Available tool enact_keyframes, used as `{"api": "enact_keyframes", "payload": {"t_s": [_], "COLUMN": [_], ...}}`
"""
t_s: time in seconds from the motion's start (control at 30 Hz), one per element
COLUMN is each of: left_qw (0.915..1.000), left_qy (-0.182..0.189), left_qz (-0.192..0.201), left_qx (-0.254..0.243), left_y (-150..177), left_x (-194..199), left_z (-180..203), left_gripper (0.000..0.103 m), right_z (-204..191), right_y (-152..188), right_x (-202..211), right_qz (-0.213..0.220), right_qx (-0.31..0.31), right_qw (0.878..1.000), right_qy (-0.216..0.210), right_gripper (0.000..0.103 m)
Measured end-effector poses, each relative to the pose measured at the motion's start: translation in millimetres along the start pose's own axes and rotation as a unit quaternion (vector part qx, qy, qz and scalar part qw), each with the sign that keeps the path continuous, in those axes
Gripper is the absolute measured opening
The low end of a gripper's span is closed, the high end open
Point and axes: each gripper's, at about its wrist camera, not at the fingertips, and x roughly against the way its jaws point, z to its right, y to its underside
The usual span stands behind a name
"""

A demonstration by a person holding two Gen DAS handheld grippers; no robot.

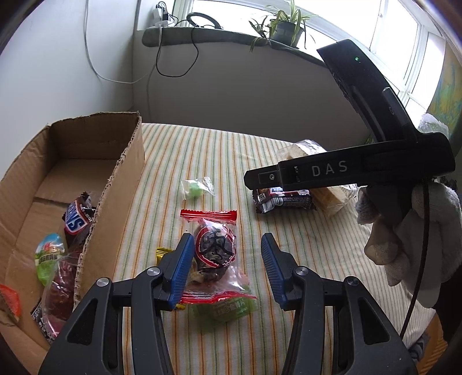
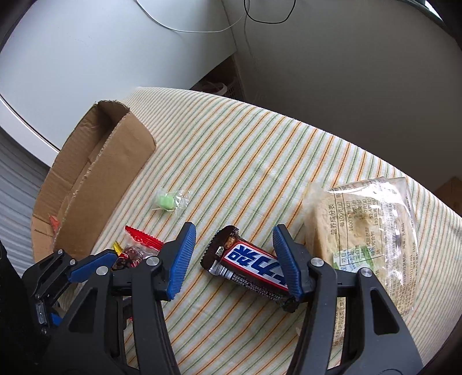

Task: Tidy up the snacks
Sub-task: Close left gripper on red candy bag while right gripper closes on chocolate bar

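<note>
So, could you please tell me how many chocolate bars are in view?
2. One chocolate bar lies on the striped cloth between the right claw fingers; another is inside the box. More may be hidden there.

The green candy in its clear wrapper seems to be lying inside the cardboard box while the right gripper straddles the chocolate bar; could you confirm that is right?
Not quite: the green candy lies on the striped tablecloth, outside the cardboard box, as the right wrist view shows. The right gripper does straddle the chocolate bar.

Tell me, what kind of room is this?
Probably a room in someone's home, not a lab: a striped cloth-covered table, a potted green plant on the windowsill, and an open brown cardboard box holding wrapped snacks.
</note>
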Motion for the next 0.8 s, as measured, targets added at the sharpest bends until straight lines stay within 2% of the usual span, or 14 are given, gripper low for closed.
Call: {"api": "enact_keyframes", "payload": {"t_s": [0.33, 0.43, 0.5, 0.67, 0.8], "left_qw": [1.0, 0.9999, 0.9999, 0.9999, 0.9999], "left_qy": [-0.003, -0.008, -0.011, -0.011, -0.01], "left_qz": [-0.006, -0.006, -0.008, -0.009, -0.01], "left_qx": [0.003, 0.001, -0.001, 0.001, 0.001], "left_y": [0.1, 0.7, 2.1, 1.3, -1.5], "left_x": [-5.4, -7.2, -8.9, -12.5, -15.5], "left_z": [-0.3, 0.2, 0.7, 1.0, 2.5], "left_gripper": [0.046, 0.037, 0.032, 0.03, 0.03], "right_z": [-8.0, -12.0, -14.2, -13.9, -14.2], "right_y": [12.7, 19.1, 22.8, 25.1, 27.8], "right_x": [0.2, -1.4, -3.4, -4.3, -2.6], "right_qz": [-0.031, -0.036, -0.039, -0.032, -0.027], "right_qx": [0.011, 0.023, 0.03, 0.033, 0.037], "right_qw": [0.999, 0.999, 0.998, 0.997, 0.997], "right_qy": [0.009, 0.03, 0.044, 0.063, 0.068], "right_gripper": [0.059, 0.058, 0.048, 0.033, 0.03]}}
